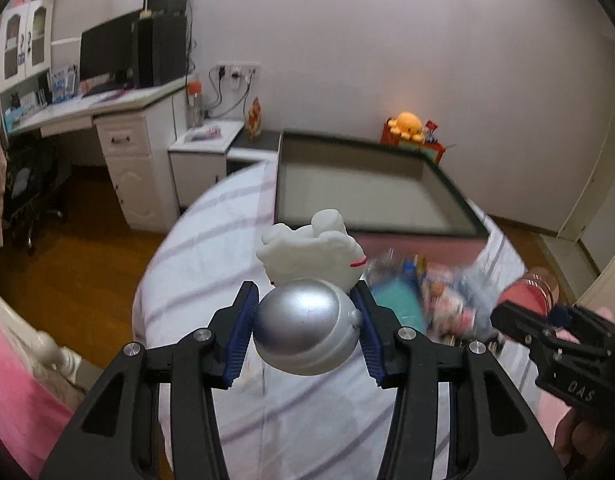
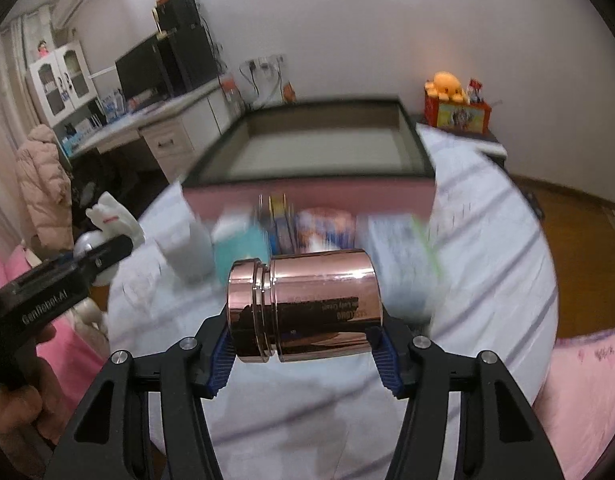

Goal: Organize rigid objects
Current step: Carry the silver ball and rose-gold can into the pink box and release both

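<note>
My left gripper [image 1: 305, 330] is shut on a white figurine with a silver dome base [image 1: 305, 328] and holds it above the striped bed sheet. My right gripper [image 2: 303, 344] is shut on a shiny rose-gold jar [image 2: 303, 306] lying sideways between its blue pads. The jar also shows at the right of the left wrist view [image 1: 527, 292]. The figurine also shows at the left of the right wrist view [image 2: 111, 220]. A pink storage box with a dark rim [image 2: 411, 178] stands open ahead, its inside bare. Several blurred small items [image 2: 307, 232] lie on the sheet in front of it.
The bed has a white sheet with purple stripes [image 1: 211, 264] and pink bedding at its sides. A desk with a monitor [image 1: 107, 48] stands at the left. A red box with an orange plush [image 1: 407, 128] sits behind the pink box. Wooden floor lies around the bed.
</note>
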The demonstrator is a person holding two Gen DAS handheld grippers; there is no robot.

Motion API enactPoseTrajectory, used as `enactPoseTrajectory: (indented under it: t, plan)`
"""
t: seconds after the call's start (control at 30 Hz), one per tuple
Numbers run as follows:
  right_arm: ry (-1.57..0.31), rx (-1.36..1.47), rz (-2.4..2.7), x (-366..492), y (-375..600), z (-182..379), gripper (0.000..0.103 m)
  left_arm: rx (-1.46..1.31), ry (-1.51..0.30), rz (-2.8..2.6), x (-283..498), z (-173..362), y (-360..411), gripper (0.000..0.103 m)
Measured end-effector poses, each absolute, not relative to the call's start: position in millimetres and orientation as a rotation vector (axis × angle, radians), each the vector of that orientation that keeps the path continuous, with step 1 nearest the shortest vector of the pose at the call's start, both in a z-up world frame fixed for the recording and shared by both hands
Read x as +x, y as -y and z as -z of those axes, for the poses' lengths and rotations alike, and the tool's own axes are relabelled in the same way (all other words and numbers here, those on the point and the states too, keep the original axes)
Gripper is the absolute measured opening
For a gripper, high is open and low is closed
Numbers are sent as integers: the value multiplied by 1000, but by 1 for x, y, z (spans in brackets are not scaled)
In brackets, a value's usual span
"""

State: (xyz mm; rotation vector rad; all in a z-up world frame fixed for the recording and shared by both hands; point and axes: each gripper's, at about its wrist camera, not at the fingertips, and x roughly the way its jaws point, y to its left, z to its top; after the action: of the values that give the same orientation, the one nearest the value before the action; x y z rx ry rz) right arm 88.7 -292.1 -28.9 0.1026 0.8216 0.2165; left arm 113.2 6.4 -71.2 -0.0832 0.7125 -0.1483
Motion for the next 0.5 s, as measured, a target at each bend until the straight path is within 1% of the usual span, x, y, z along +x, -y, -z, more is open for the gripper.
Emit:
enactPoseTrajectory:
  t: [0.13, 0.23, 0.37, 0.5]
  plan:
    - [-779, 83, -215, 133, 296, 8, 59, -64, -672, 149, 148, 51, 6, 48]
    - [-773, 74, -213, 180, 297, 2, 59, -69, -686, 154, 185, 49, 15, 48]
    - [-824, 70, -218, 234, 295, 16, 59, -42, -733, 154, 237, 62, 29, 49]
    - [-931, 77, -212, 283, 295, 51, 59, -50, -835, 167, 281, 92, 39, 49]
